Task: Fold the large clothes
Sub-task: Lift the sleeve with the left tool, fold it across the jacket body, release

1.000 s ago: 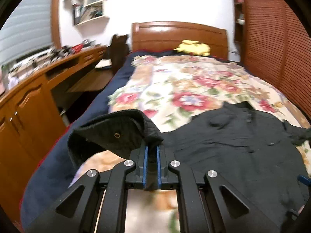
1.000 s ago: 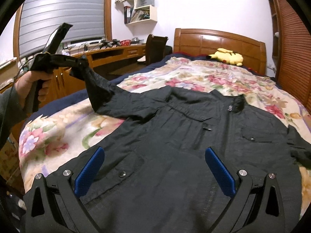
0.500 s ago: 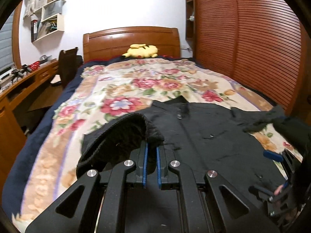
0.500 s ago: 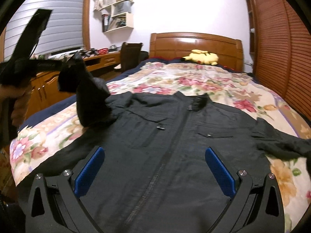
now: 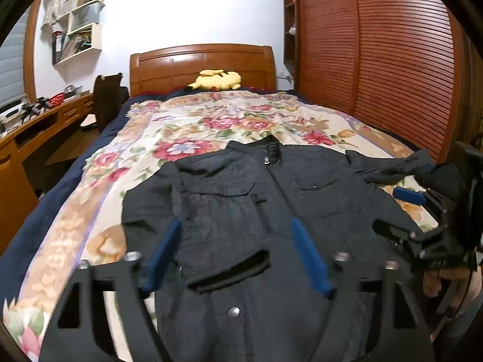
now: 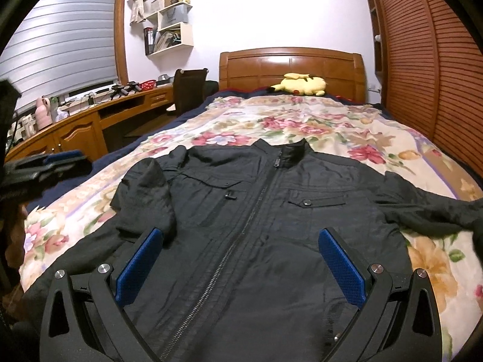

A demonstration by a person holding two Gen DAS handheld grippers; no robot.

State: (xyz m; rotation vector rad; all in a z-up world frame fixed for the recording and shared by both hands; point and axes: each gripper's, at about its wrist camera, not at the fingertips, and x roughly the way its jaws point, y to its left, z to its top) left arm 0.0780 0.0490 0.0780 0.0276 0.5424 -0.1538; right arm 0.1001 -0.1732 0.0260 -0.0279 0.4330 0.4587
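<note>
Jacket (image 5: 271,211) flat on the floral bedspread (image 5: 187,126) in your left wrist view, zipped front up, its sleeve (image 5: 211,241) folded across the chest, cuff lying between the fingers. Your left gripper (image 5: 238,259) gapes wide, holding nothing (picture's a bit blurred). Over to the right wrist view: your right gripper (image 6: 241,267) is spread wide too, empty above the jacket's zipper (image 6: 241,241); the other sleeve (image 6: 431,208) trails off right.

A bed (image 6: 332,126) with a wooden headboard (image 6: 291,66) is filling the room; louvred wardrobe (image 6: 437,60) at 3 o'clock, worktop (image 6: 90,114) and blind (image 6: 60,51) at 9.
</note>
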